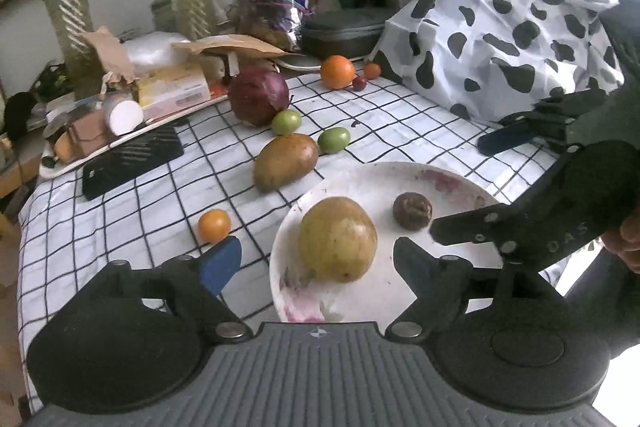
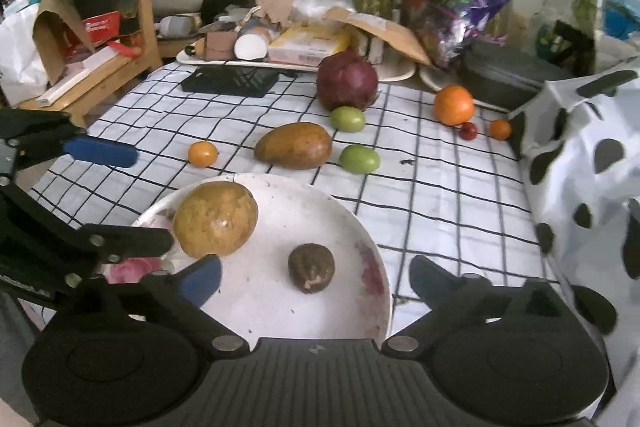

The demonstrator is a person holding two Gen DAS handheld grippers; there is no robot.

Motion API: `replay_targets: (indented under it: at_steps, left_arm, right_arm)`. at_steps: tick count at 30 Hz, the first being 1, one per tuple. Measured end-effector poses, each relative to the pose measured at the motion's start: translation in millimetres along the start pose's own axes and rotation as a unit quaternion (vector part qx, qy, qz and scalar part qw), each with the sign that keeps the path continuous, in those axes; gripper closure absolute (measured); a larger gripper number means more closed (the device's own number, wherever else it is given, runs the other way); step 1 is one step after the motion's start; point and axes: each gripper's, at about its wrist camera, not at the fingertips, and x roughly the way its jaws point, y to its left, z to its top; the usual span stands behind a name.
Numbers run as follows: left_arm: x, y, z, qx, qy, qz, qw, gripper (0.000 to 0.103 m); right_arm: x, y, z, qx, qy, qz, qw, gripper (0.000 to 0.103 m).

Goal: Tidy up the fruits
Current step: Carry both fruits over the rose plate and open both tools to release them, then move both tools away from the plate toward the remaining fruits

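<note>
Both grippers hover over the near edge of the tabletop, fingers spread wide, nothing held. The left gripper (image 1: 316,263) has the yellow-green oval mango (image 1: 337,238) sitting right btwn its blue-padded fingers, not touching either. The right gripper (image 2: 316,279) brackets the small dark-brown wrinkled round fruit (image 2: 311,267) the same way, w/ clear gaps both sides.

Both fruits lie on the round white plate w/ pink flower print (image 1: 404,183), mango on the left half, dark fruit to its right, apart from each other.

Handling, as I'd guess it: the mango looks smooth-skinned, fairly heavy, prob. a bit soft, so take it across the short width at mid-body w/ a gentle squeeze; it'd roll if nudged. The wrinkled one looks light and firm-shelled, easy to pinch across the middle, but small enough to skid on the glazed plate.

Just past the plate, on the white cloth w/ black grid lines (image 1: 400,131), a small round orange fruit (image 1: 214,225) lies at left near the left finger tip. Further on, a brownish-orange elongated mango (image 1: 286,161) w/ two small green round fruits (image 1: 334,140) just beyond it. Behind those a big dark-purple round cabbage-like head (image 1: 258,94). Farthest, a larger orange (image 1: 337,71) w/ a tiny red fruit (image 1: 359,83) and a tiny orange one (image 1: 372,71) beside it, close to the black-spotted white bag (image 1: 512,39). Most fruit is not yet on the plate, so the job looks early.
</note>
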Motion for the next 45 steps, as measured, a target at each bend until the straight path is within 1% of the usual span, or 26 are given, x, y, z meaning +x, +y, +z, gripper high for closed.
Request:
replay_targets:
  at_steps: [4, 7, 13, 18, 32, 35, 41, 45]
  left_arm:
    - [-10, -2, -7, -0.005, 0.005, 0.021, 0.9998, 0.02]
    - [-16, -2, -11, -0.017, 0.012, 0.036, 0.9991, 0.02]
    - [-24, -1, -20, -0.039, 0.021, 0.041, 0.9982, 0.02]
    - [-27, -7, -25, -0.04, 0.029, 0.045, 0.9978, 0.02]
    - [-24, -9, -26, -0.038, 0.035, 0.047, 0.9976, 0.02]
    - [-22, -6, -25, -0.043, 0.039, 0.062, 0.9964, 0.02]
    - [-17, 6, -26, -0.068, 0.053, 0.095, 0.9917, 0.02]
    - [-17, 16, -25, -0.092, 0.048, 0.101, 0.9895, 0.02]
  right_arm:
    - [-9, 5, -11, 0.005, 0.003, -0.02, 1.0, 0.0]
    - [-14, 8, -20, 0.02, 0.009, -0.03, 0.999, 0.0]
    - [-19, 13, -33, 0.034, 0.023, -0.044, 0.998, 0.0]
    - [-23, 17, -40, 0.041, 0.029, -0.051, 0.997, 0.0]
    - [-20, 16, -39, 0.043, 0.036, -0.062, 0.997, 0.0]
    - [-20, 15, -38, 0.044, 0.036, -0.065, 0.996, 0.0]
    - [-19, 15, -36, 0.044, 0.035, -0.068, 0.996, 0.0]
    - [-19, 13, -34, 0.048, 0.03, -0.074, 0.996, 0.0]
